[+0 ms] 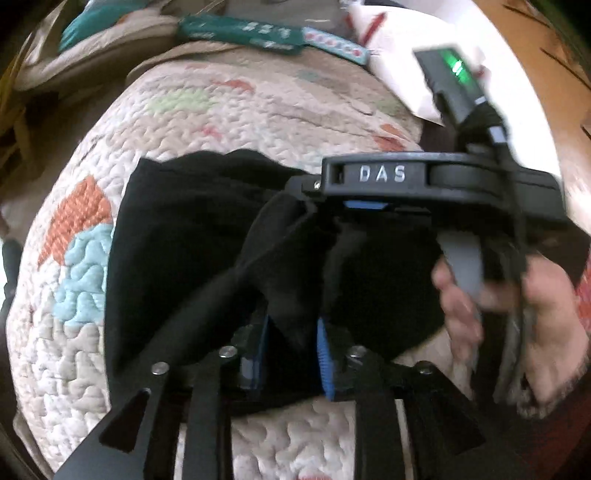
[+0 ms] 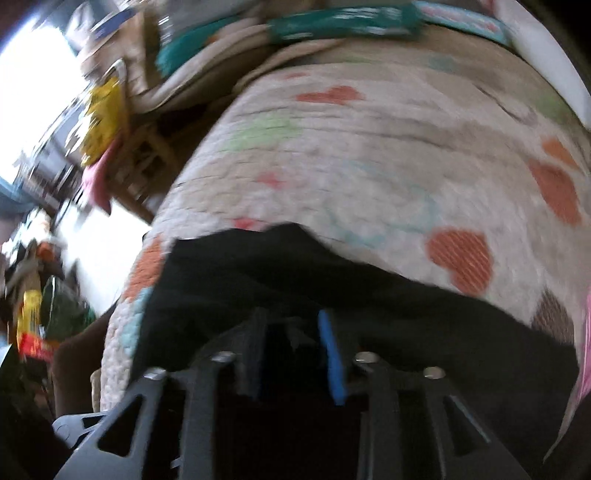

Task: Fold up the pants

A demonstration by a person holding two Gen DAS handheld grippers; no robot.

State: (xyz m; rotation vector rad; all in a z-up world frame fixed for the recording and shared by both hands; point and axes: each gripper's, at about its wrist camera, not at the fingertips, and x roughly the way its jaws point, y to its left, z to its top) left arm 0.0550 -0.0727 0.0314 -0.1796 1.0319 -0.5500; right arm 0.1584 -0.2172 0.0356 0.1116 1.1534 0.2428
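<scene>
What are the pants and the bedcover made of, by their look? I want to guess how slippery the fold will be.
The pants look like soft, matte black knit or fleece: no sheen, limp rounded folds; the exact fabric is unclear. The bedcover looks like quilted cotton, cream with stitched wavy lines and coloured patches, puffy and dull. Both seem grippy rather than slick.

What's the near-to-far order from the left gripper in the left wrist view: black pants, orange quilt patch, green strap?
1. black pants: pinched in the left gripper, centre.
2. orange quilt patch: on the quilt, left of the pants.
3. green strap: far edge of the bed, top.
</scene>
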